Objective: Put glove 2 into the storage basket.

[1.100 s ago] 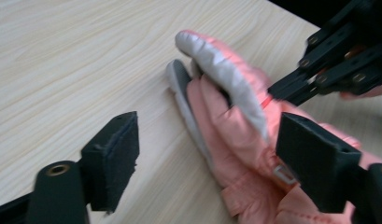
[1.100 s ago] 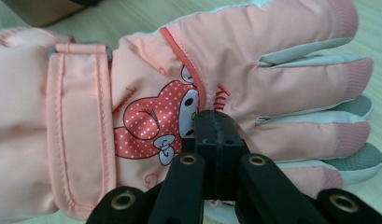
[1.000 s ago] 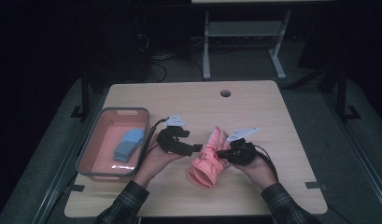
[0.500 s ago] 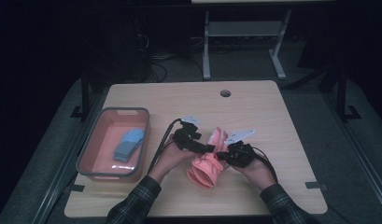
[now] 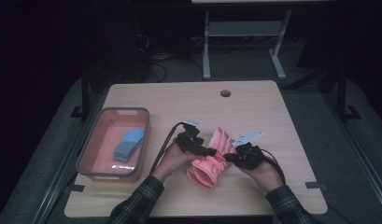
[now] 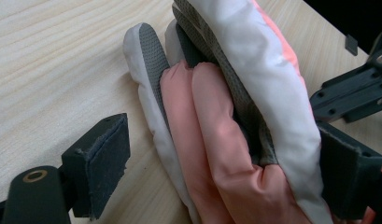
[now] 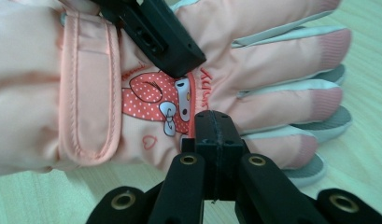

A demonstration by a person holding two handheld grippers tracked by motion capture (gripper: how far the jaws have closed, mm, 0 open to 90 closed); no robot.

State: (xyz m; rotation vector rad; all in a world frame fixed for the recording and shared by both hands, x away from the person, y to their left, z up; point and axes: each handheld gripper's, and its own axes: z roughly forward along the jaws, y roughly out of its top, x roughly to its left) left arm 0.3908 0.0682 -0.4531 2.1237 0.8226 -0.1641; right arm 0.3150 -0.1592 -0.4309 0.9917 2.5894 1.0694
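Wooden table [image 5: 254, 107], dark room behind. Pink glove [image 6: 235, 140] sits between the left gripper [image 5: 208, 151]'s jaws, which have just been opening wide; one pad's clear of it, the other's right against it. Right gripper [image 7: 215, 126] has its jaws pinched together at the glove's edge, maybe nipping fabric, can't tell.

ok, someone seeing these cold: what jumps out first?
The pink glove lying near the front middle of the wooden table, with a gripper at each side. The left gripper has its jaws spread wide around the glove's fingers, having just opened further, while the right gripper is shut, its tip against the cartoon patch on the glove's back. At the table's left, a pink tray holds a blue object.
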